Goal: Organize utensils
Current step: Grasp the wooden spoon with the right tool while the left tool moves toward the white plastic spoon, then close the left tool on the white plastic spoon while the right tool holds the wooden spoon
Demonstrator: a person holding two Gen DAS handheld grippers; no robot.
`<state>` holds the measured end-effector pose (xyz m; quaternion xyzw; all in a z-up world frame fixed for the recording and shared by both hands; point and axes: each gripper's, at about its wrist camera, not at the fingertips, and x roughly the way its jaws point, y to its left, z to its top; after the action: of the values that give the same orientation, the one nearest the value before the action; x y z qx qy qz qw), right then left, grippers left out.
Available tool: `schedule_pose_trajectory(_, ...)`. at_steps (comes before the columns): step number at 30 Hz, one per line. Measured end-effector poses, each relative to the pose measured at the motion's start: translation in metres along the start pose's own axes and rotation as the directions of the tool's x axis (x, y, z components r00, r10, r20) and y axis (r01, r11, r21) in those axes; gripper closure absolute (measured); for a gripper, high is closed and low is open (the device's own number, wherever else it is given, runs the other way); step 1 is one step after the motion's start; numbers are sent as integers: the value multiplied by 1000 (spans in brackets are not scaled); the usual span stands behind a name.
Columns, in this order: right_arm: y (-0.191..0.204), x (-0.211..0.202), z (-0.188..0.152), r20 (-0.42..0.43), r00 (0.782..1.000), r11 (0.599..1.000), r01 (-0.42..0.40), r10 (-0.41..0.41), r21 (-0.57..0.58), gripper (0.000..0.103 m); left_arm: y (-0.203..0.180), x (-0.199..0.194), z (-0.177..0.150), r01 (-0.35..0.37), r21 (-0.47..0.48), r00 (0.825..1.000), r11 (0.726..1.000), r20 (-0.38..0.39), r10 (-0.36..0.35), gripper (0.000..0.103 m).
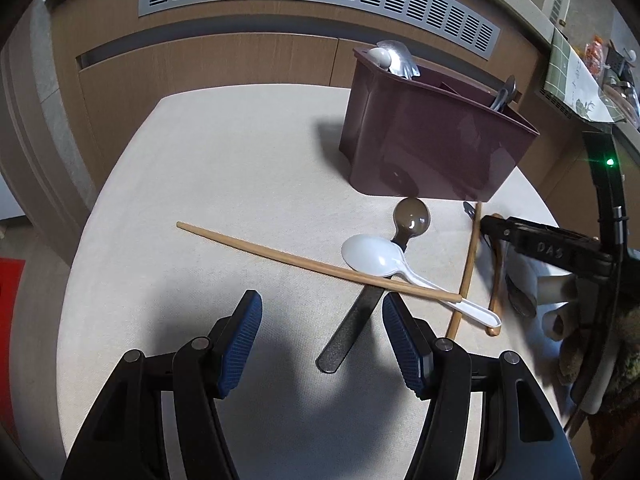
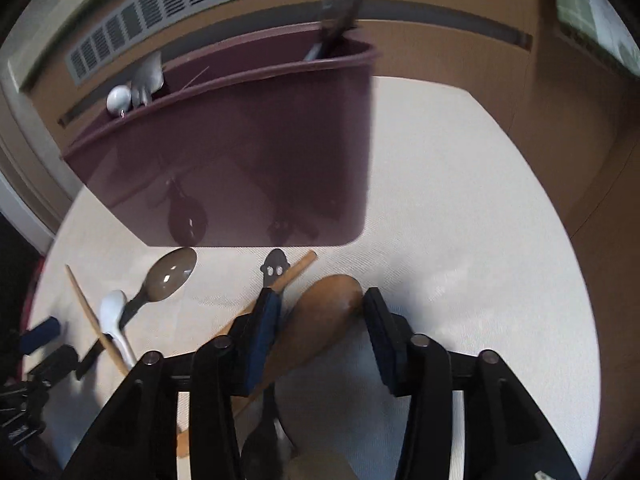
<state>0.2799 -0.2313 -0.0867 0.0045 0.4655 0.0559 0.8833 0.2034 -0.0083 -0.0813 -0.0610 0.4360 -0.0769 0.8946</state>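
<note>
A maroon utensil caddy point(image 1: 432, 136) stands at the table's far side, with several utensils in its compartments; it also shows in the right wrist view point(image 2: 248, 152). In front of it lie a dark brown spoon point(image 1: 412, 218), a white plastic spoon point(image 1: 374, 256), a chopstick point(image 1: 316, 264) across them, and a second chopstick point(image 1: 468, 268). My left gripper point(image 1: 322, 312) is open just above the table, near the dark spoon's handle. My right gripper point(image 2: 320, 312) is open around the bowl of a wooden spoon point(image 2: 320, 320) lying on the table; it appears at the right in the left wrist view point(image 1: 486, 226).
The utensils lie on a beige round-cornered table point(image 1: 224, 184). Wooden cabinets with a grey vent point(image 1: 312, 4) stand behind. A dark-handled utensil point(image 2: 274, 266) lies under the second chopstick point(image 2: 292, 274). More utensils lie beneath the right gripper.
</note>
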Motion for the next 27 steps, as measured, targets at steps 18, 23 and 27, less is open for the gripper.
schedule_pose_trajectory(18, -18, -40, -63, 18, 999, 989, -35, 38, -141, 57, -15, 10, 12, 42, 31, 999, 999, -2, -42, 40)
schedule_pose_trajectory(23, -19, -28, -45, 26, 1000, 998, -14, 15, -59, 54, -28, 13, 19, 44, 70, 999, 997, -1, -44, 40)
schedule_pose_trajectory(27, -9, -20, -35, 28, 999, 998, 40, -39, -52, 54, -31, 16, 17, 43, 88, 999, 995, -18, -41, 40)
